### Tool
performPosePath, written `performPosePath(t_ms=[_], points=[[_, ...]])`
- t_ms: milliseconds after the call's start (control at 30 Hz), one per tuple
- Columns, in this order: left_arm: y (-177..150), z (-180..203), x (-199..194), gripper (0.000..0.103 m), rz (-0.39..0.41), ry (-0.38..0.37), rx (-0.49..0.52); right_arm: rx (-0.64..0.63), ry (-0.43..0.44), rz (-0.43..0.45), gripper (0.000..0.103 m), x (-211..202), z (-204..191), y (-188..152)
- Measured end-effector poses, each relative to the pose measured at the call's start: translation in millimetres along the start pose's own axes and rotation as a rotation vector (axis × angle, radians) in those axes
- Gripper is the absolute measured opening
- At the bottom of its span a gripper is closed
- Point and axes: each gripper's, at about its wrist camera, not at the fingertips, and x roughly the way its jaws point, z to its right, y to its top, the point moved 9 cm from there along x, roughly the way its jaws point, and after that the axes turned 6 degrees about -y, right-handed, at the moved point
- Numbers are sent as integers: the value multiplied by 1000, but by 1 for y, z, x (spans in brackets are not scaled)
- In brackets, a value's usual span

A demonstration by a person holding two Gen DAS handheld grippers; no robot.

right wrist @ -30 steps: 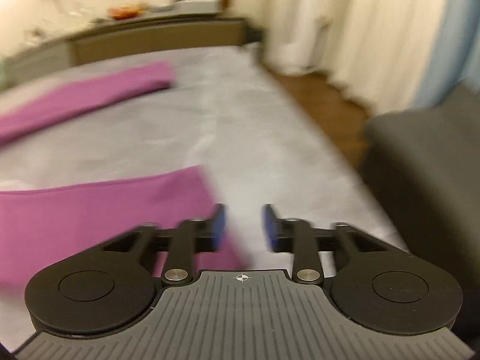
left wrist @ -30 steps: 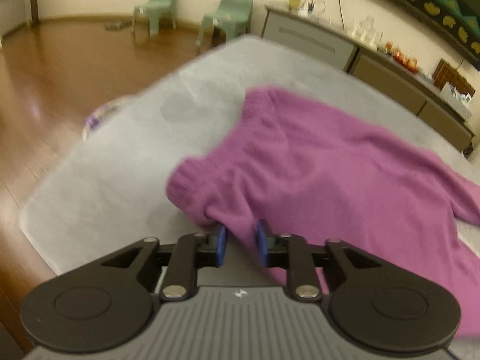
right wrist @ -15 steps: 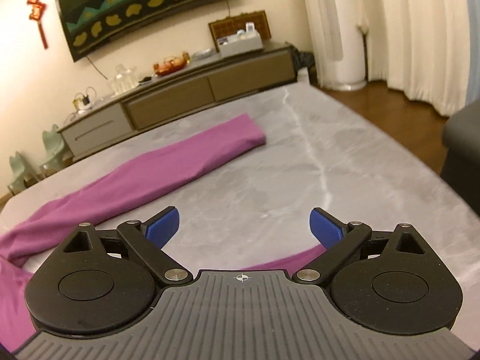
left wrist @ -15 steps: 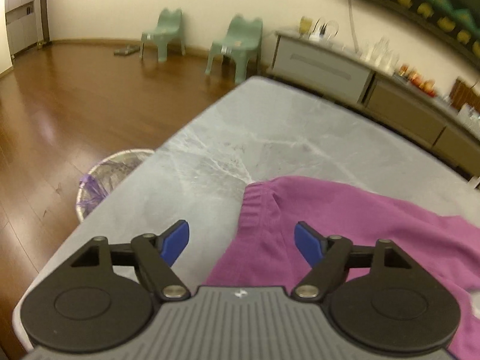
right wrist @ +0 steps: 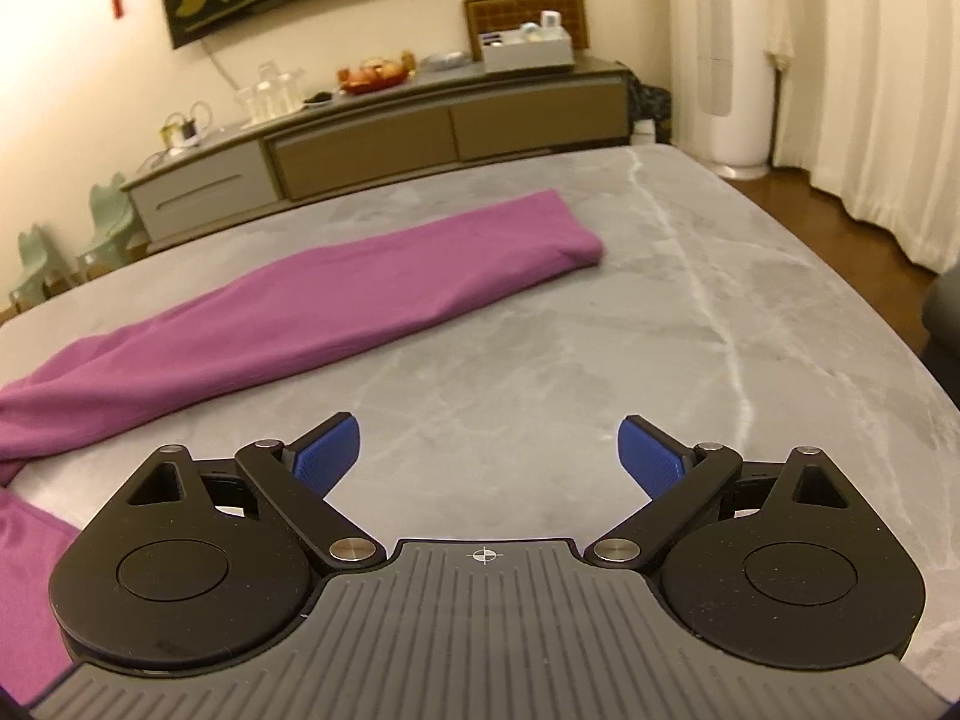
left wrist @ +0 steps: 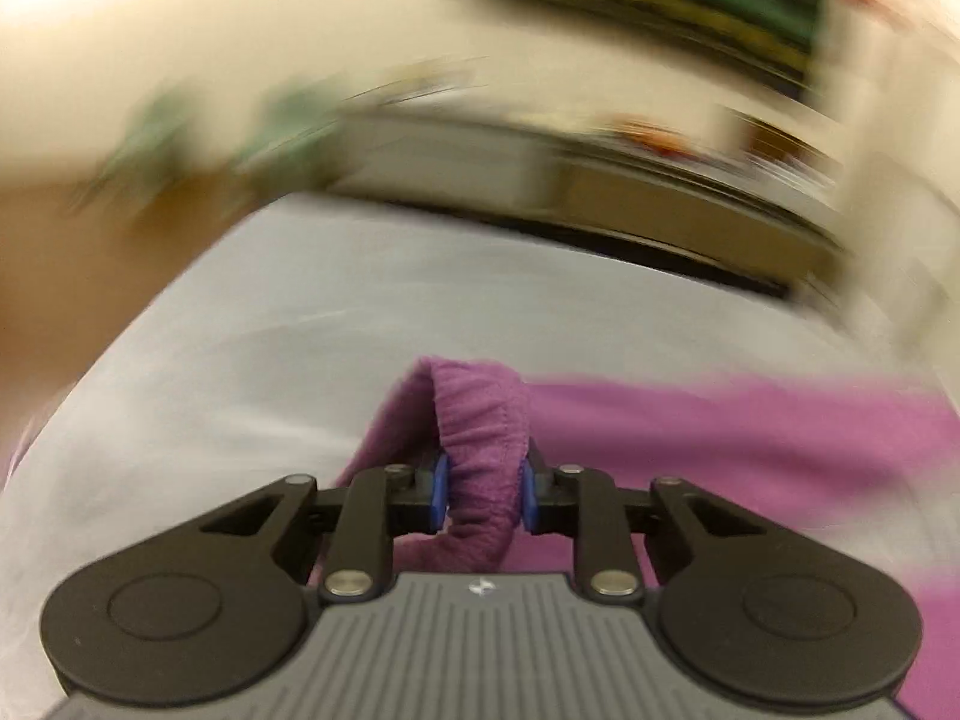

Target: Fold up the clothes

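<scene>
Purple garment (right wrist: 312,306) on grey marble table (right wrist: 660,324); left jaws pinching it, right spread.

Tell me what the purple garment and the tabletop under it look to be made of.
Purple garment: soft knit fabric, seemingly; matte, with a gathered, stitched hem bunched in the left claw. Tabletop: grey marble or marble-look slab, going by pale veins and a smooth, faintly glossy face; which one is unclear.

Bare grey tabletop (right wrist: 690,312) ahead of the right tool (right wrist: 489,456) (purple sleeve (right wrist: 336,294) far-left)
</scene>
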Motion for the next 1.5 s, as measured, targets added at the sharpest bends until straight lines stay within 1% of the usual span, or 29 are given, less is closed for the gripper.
performPosePath(t_ms=[33,133,167,200,233,333,467,500,533,567,600,633,700,800,833,867,900,933,967,1000,1100,1167,1233,1300,1367,1400,1433,1467,1500], points=[[-11,25,-3,22,-2,-13,64,-38,-6,8,95,-2,-13,1],[-48,59,0,23,-21,-2,164,-165,-23,35,95,-8,-57,2],[-60,71,0,23,-27,2,198,-211,3,48,95,-15,-82,3],[-72,82,1,23,-33,6,231,-257,41,61,95,-24,-110,4],[-84,94,2,23,-40,10,265,-311,103,79,95,-36,-146,2],[-121,128,4,24,-59,22,366,-495,324,143,96,-81,-265,-9],[-125,139,2,28,-43,29,376,-807,604,248,97,-139,-432,-44],[-121,141,3,29,-38,30,382,-893,646,259,97,-146,-468,-56],[-119,141,4,29,-36,30,388,-962,662,258,97,-147,-495,-67],[-120,141,2,30,-31,30,391,-1032,663,243,96,-143,-520,-79],[-122,140,0,31,-29,26,384,-1098,656,218,92,-135,-538,-89],[-121,135,2,31,-34,21,371,-1168,652,179,84,-125,-552,-101],[-119,129,-1,31,-33,4,355,-1242,603,87,74,-100,-566,-114],[-117,123,-8,30,-24,-35,333,-1248,585,-49,73,-74,-568,-123],[-116,121,-11,30,-21,-48,325,-1249,575,-87,71,-67,-565,-125],[-115,119,-14,30,-17,-61,320,-1254,562,-120,66,-60,-562,-125],[-113,118,-16,30,-14,-74,314,-1254,567,-153,53,-57,-560,-125],[-111,117,-20,30,-6,-86,305,-1243,568,-160,34,-58,-560,-120],[-108,115,-24,30,5,-96,294,-1229,565,-157,18,-60,-560,-113],[-103,112,-28,30,21,-100,286,-1228,547,-128,1,-64,-561,-104],[-87,96,-42,30,78,-89,253,-1182,542,-39,1,-83,-571,-64],[-73,80,-47,30,117,-61,210,-1168,513,43,1,-91,-589,-33],[-55,51,-50,31,166,21,175,-1132,501,117,1,-99,-614,-3],[-37,12,-48,36,197,125,131,-1056,519,175,1,-105,-650,26],[-24,-38,-37,36,184,252,61,-955,538,221,4,-106,-684,52],[-21,-63,-30,36,167,291,9,-883,551,235,26,-101,-700,61],[-20,-88,-22,35,145,315,-52,-818,557,222,70,-93,-713,65],[-21,-107,-14,34,122,325,-101,-758,578,168,90,-85,-715,66],[-24,-121,-7,35,94,323,-131,-697,603,106,97,-77,-713,67]])
